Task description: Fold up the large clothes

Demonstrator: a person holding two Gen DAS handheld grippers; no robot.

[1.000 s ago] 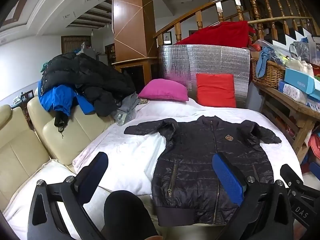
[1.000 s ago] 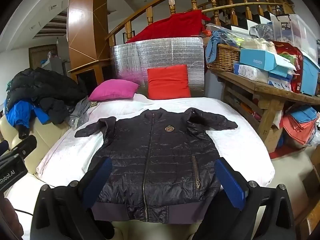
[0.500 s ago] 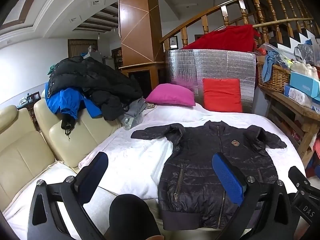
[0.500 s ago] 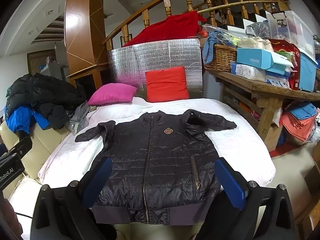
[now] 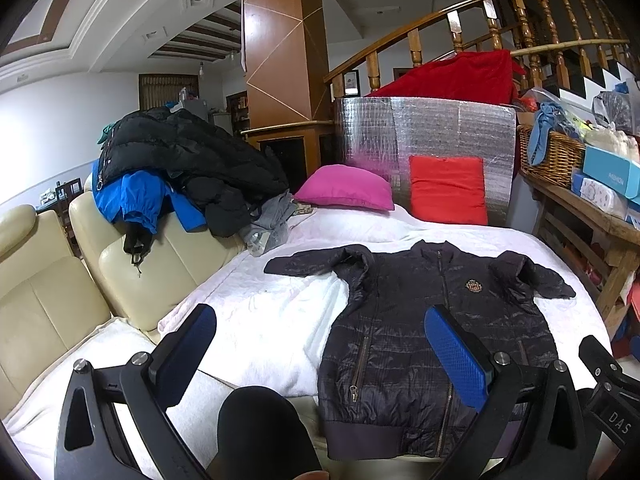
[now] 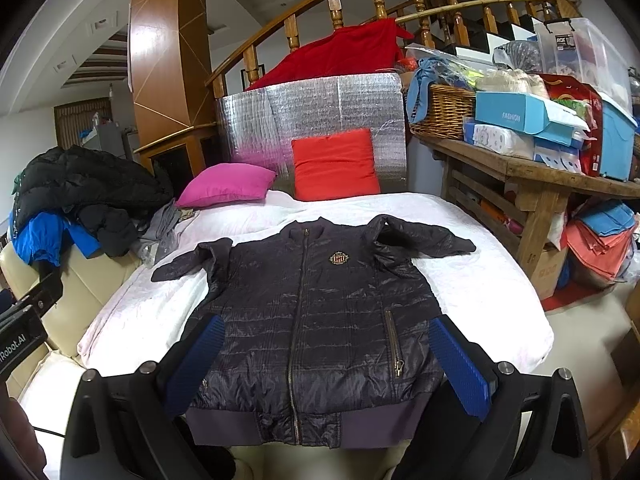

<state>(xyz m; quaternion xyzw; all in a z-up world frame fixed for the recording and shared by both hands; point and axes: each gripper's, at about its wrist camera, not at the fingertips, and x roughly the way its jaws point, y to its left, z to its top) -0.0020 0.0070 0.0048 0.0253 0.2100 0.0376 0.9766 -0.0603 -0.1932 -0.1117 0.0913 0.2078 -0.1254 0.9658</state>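
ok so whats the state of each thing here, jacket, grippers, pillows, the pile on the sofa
dark jacket: spread flat face up on the white cover, zipped, sleeves out, unfolded
left gripper: open, empty, above the bed
right gripper: open, empty, over the jacket hem
pink pillow: lying flat
red pillow: propped upright against the foil panel
clothes pile: heaped unfolded on the sofa back

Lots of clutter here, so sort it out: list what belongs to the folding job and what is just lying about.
For the job:
- dark quilted jacket, spread flat, zipped, sleeves out
- white cover it lies on
- left gripper, open, empty
- right gripper, open, empty

Lying about:
- pink cushion
- red cushion
- pile of coats on the sofa
- wicker basket
- blue box
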